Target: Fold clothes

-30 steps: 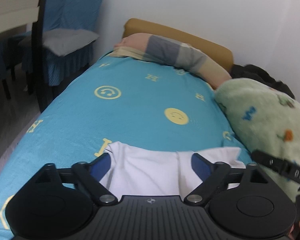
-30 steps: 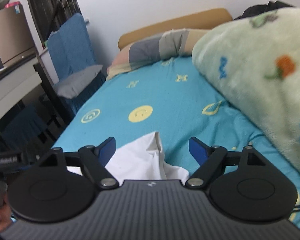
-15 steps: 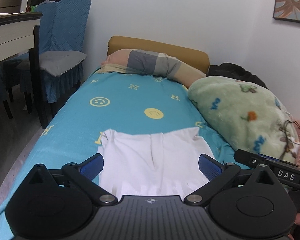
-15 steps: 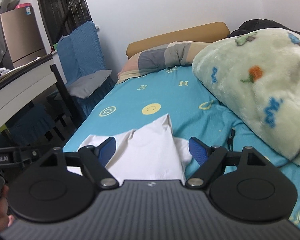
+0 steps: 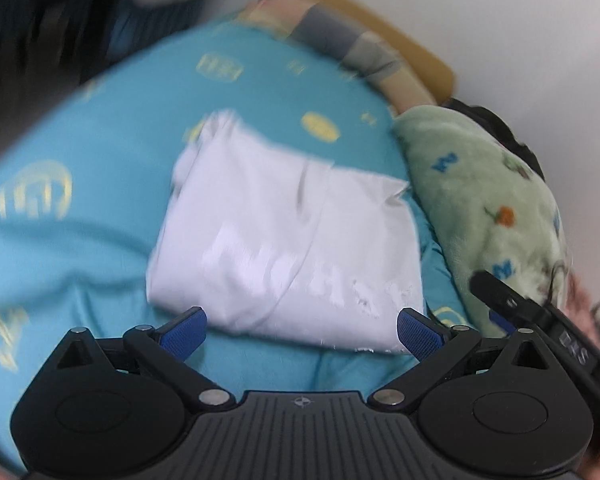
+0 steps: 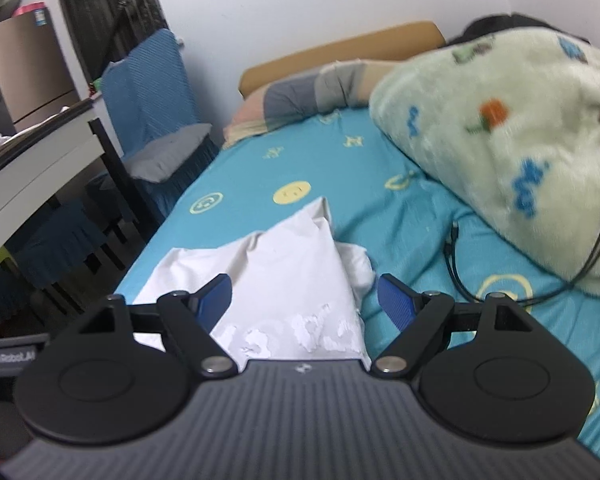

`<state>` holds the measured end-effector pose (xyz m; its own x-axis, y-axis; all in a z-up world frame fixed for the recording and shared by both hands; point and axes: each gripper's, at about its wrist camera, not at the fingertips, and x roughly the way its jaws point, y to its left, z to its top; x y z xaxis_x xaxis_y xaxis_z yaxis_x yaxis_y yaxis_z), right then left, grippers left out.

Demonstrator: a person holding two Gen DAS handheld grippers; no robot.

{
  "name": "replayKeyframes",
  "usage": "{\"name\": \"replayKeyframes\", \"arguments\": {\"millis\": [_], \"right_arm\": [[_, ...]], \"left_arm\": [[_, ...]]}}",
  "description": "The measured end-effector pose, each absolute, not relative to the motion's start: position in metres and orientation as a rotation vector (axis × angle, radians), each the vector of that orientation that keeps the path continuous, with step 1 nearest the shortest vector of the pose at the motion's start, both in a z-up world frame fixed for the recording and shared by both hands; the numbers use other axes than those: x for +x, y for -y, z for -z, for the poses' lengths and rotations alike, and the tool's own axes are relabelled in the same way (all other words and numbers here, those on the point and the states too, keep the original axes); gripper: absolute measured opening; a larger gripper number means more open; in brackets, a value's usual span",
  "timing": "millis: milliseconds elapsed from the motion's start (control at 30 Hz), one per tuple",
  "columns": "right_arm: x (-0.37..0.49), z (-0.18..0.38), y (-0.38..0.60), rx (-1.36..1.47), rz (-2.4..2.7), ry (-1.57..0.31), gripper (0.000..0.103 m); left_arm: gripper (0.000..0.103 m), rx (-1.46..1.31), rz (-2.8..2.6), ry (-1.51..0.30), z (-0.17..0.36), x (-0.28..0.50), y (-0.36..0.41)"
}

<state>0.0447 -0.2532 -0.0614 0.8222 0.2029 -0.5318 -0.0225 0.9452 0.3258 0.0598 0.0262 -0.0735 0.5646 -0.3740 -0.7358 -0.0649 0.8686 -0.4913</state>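
A white garment [image 5: 284,248] lies folded into a rough rectangle on the turquoise bedsheet [image 5: 100,208], with a cracked white print along its near edge. The left wrist view is blurred. My left gripper [image 5: 300,330] hovers above the garment's near edge, open, with nothing between its blue pads. In the right wrist view the same garment [image 6: 284,280] shows with one corner sticking up. My right gripper [image 6: 304,300] stands open over its near right part, holding nothing.
A pale green fleece blanket [image 6: 508,152] is heaped along the right side of the bed, with a black cable [image 6: 460,256] trailing beside it. A striped pillow [image 6: 312,92] lies at the headboard. A blue-covered chair [image 6: 156,108] and a white desk [image 6: 32,168] stand left of the bed.
Both grippers have pulled back and risen, so more of the folded garment shows. The left gripper has swung fast and now looks down on it, blurring its view. Both stay open.
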Motion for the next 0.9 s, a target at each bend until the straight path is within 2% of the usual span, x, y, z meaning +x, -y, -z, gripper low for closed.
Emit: {"name": "replayKeyframes", "arguments": {"millis": [200, 433, 467, 533, 567, 700, 900], "right_arm": [[0.049, 0.068, 0.256, 0.385, -0.136, -0.630, 0.082], [0.053, 0.074, 0.256, 0.422, -0.155, -0.662, 0.082], [0.053, 0.075, 0.256, 0.428, -0.158, -0.665, 0.082], [0.053, 0.077, 0.256, 0.451, -0.166, -0.676, 0.082], [0.054, 0.080, 0.257, 0.481, -0.177, -0.691, 0.082], [0.061, 0.102, 0.264, 0.705, -0.250, -0.788, 0.083], [0.076, 0.159, 0.258, 1.136, -0.379, -0.961, 0.084]], "left_arm": [[0.102, -0.773, 0.127, -1.074, 0.114, 0.078, -0.047], [0.092, -1.084, 0.009, -0.987, 0.144, 0.088, -0.077], [0.082, -1.097, 0.002, -0.971, 0.144, 0.089, -0.080], [0.069, -1.119, -0.032, -0.959, 0.146, 0.086, -0.084], [0.060, -1.118, -0.043, -0.958, 0.148, 0.084, -0.085], [0.039, -1.126, -0.043, -0.922, 0.145, 0.078, -0.088], [0.030, -1.125, -0.006, -0.861, 0.133, 0.073, -0.081]]}}
